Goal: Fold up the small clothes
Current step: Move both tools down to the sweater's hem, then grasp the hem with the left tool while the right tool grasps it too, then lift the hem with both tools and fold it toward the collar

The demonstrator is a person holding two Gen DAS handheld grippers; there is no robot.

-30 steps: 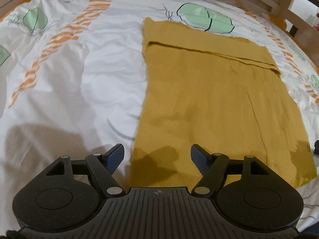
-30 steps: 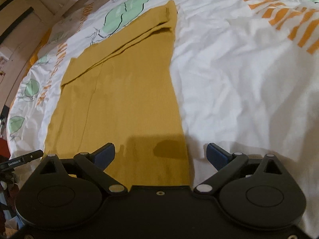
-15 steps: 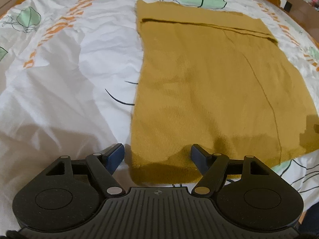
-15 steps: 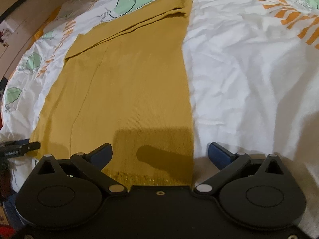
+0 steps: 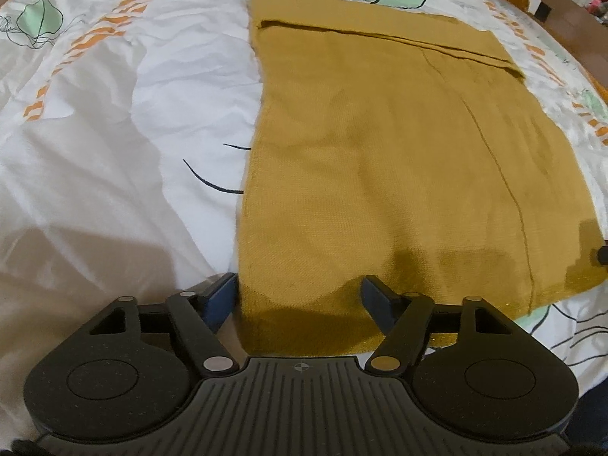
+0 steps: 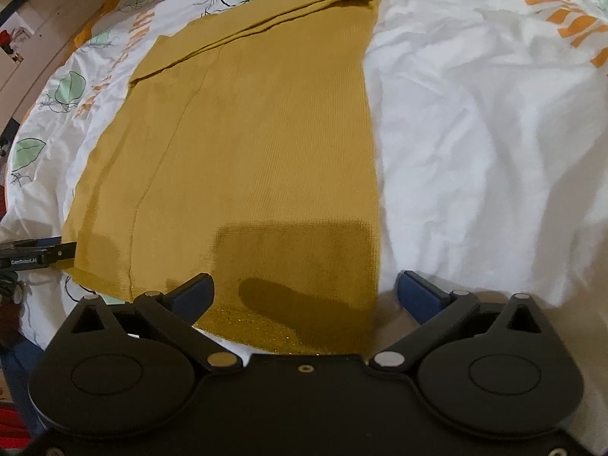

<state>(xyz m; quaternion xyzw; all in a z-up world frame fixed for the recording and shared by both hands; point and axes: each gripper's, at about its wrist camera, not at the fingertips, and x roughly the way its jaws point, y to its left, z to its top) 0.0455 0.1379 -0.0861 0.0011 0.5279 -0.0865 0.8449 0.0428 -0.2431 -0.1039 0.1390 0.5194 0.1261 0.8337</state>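
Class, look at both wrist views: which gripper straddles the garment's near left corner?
The left gripper: its closing jaws bracket the mustard garment there.

The garment lies flat on the bedsheet, filling the middle and right of the left wrist frame, folded band along its upper edge. Left gripper sits at bottom centre straddling the garment's lower left corner; bare sheet takes the whole left side.

A white bedsheet printed with green leaves and orange stripes.
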